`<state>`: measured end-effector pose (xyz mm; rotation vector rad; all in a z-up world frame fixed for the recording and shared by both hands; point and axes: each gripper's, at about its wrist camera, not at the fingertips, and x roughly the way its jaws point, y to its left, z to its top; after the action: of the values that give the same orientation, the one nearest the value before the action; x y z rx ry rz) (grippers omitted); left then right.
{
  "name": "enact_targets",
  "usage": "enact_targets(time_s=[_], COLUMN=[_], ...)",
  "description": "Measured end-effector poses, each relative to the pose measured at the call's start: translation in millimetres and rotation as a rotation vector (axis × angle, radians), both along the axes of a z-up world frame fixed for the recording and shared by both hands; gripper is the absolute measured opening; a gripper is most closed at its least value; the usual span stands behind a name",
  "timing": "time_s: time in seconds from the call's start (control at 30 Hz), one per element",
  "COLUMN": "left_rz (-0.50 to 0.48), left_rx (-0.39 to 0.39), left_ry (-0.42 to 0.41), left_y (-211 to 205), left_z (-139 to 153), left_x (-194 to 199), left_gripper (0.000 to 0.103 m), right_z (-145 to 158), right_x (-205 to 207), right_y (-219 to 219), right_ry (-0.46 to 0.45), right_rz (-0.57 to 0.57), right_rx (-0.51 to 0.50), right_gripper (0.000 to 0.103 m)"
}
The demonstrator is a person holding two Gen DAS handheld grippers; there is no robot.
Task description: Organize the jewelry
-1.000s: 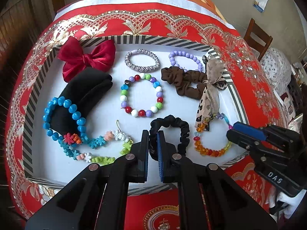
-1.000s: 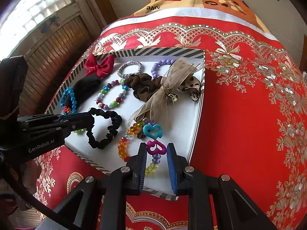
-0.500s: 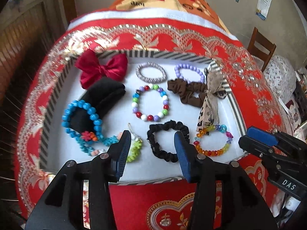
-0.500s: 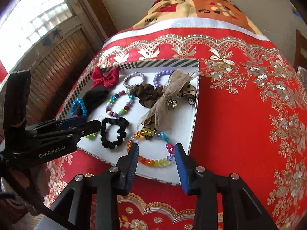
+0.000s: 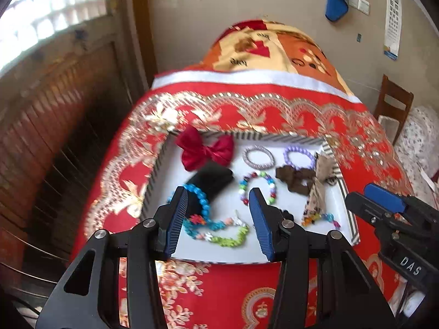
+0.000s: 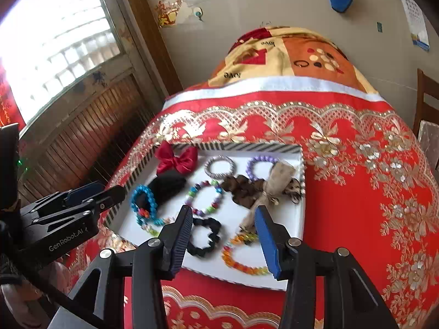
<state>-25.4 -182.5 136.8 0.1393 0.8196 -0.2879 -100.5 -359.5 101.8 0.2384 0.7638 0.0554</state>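
Pulled back and up from the white tray since a moment ago, both grippers now high above it, with more wall and window in view. Left gripper wide open, blue pads far apart, holding nothing. Right gripper wide open too, holding nothing. All jewelry lying in the tray on the red cloth. From the left: blue bead bracelet looped around a black roll, with a red bow behind it and a flower-bead strand in front. Next, a many-color bead bracelet in the middle, a silver bangle behind it, and a black scrunchie near the front edge. Then a purple bead bracelet at the back, a brown scrunchie touching a tan ribbon bow, and an orange bead bracelet at the front right.
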Motion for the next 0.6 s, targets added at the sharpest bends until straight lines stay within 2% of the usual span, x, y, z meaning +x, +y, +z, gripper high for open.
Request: enact_targets(time_s=[0.1,0.23,0.6], left_rz=[0.007,0.016,0.021], left_rx=[-0.006,-0.009,-0.014], left_ry=[-0.019,-0.027,-0.032], left_y=[3,5,10], left_z=[7,11,13], left_x=[-1,-2,-7], left_gripper=[0.046,0.046,0.046], right_z=[6,11,13], right_x=[3,3,0], right_y=[8,14,16], right_ry=[-0.013,-0.036,-0.027], right_rz=[0.009,-0.001,-0.026], right_rx=[-0.018,-0.029,-0.051], right_gripper=[0.047,0.057,0.058])
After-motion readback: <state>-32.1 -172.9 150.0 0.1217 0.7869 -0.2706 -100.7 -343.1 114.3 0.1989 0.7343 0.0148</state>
